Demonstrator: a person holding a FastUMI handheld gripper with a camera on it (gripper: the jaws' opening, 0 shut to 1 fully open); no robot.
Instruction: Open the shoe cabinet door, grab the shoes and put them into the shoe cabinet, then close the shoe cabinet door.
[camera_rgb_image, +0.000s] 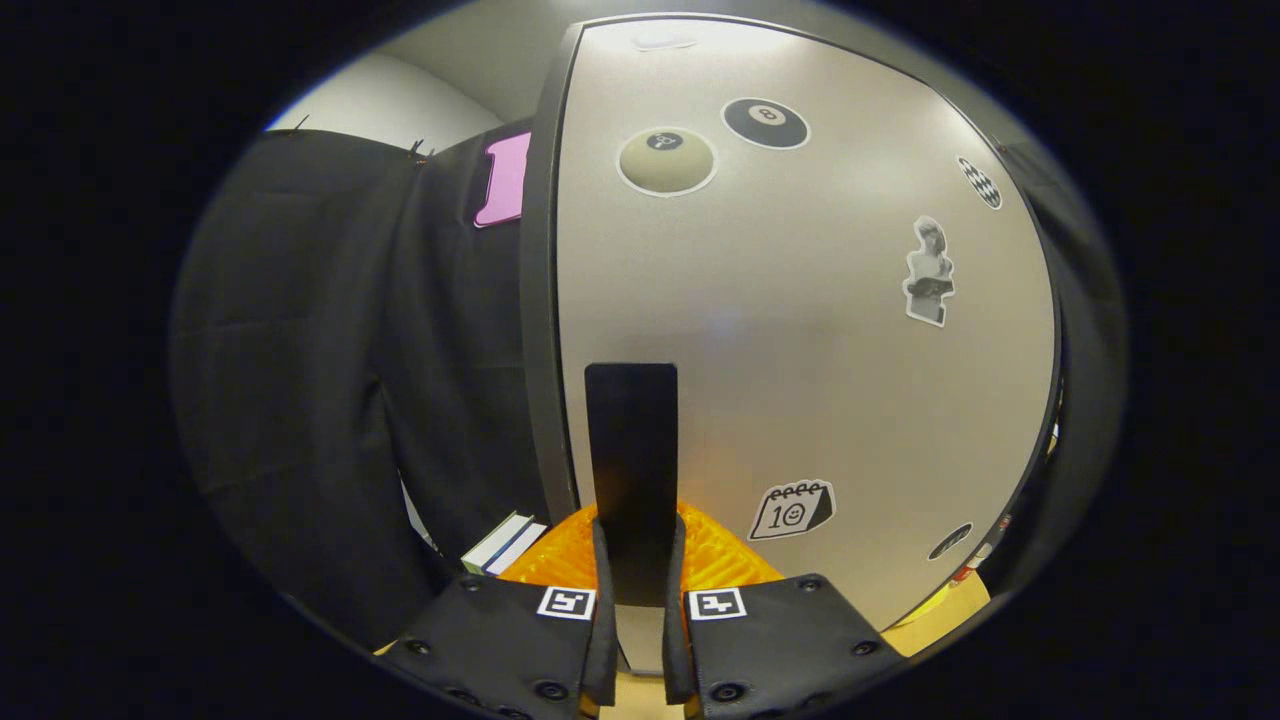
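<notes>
The gripper is right up against the shoe cabinet door. Its two fingers are close together and both press on the flat dark handle that stands upright on the door. The handle sits between the fingers and sticks up past them. The door is big, pale and smooth. It has stickers on it: two round ball stickers near the top, a small picture of a person off to the right, and a little calendar sticker just right of the handle. The dark edge of the door runs up and down just left of the handle. Something orange with ridges shows low down, just behind the fingers on both sides of the handle. I cannot tell what it is. To the left of it lie a few flat things like books. Black cloth hangs on the left of the door.
</notes>
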